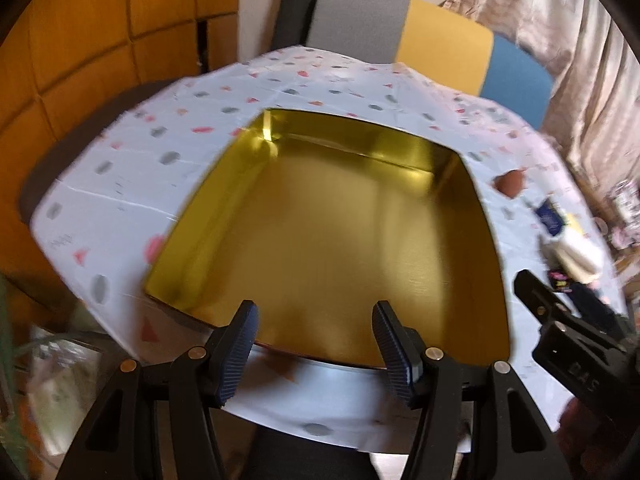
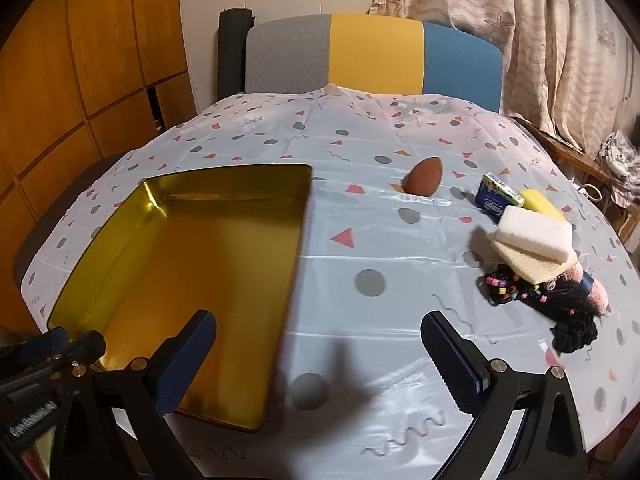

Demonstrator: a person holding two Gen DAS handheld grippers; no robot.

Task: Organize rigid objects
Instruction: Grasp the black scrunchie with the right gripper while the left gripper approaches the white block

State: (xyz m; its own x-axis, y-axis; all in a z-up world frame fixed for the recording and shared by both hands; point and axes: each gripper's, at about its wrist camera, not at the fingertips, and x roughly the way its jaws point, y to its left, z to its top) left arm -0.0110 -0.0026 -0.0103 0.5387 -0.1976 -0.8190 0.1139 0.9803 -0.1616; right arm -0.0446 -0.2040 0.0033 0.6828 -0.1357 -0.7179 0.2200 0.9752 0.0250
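Note:
An open gold tin (image 1: 328, 220) lies empty on the patterned tablecloth. My left gripper (image 1: 318, 344) hovers over its near edge, open, with nothing between the fingers. In the right wrist view the tin (image 2: 200, 260) is at the left. My right gripper (image 2: 320, 356) stands wide open above the cloth beside it, holding nothing. To the right lie a brown egg-shaped object (image 2: 424, 176), a small blue box (image 2: 496, 200), a yellow sponge (image 2: 540, 200), a white sponge (image 2: 532, 236) on a beige block (image 2: 524, 266), and black hair ties with coloured beads (image 2: 520, 292).
A chair back (image 2: 376, 52) in grey, yellow and blue stands behind the table's far edge. Wooden panels line the left and a curtain (image 2: 560, 40) hangs at the right. The left gripper's tip (image 2: 60, 344) shows at the tin's near-left corner.

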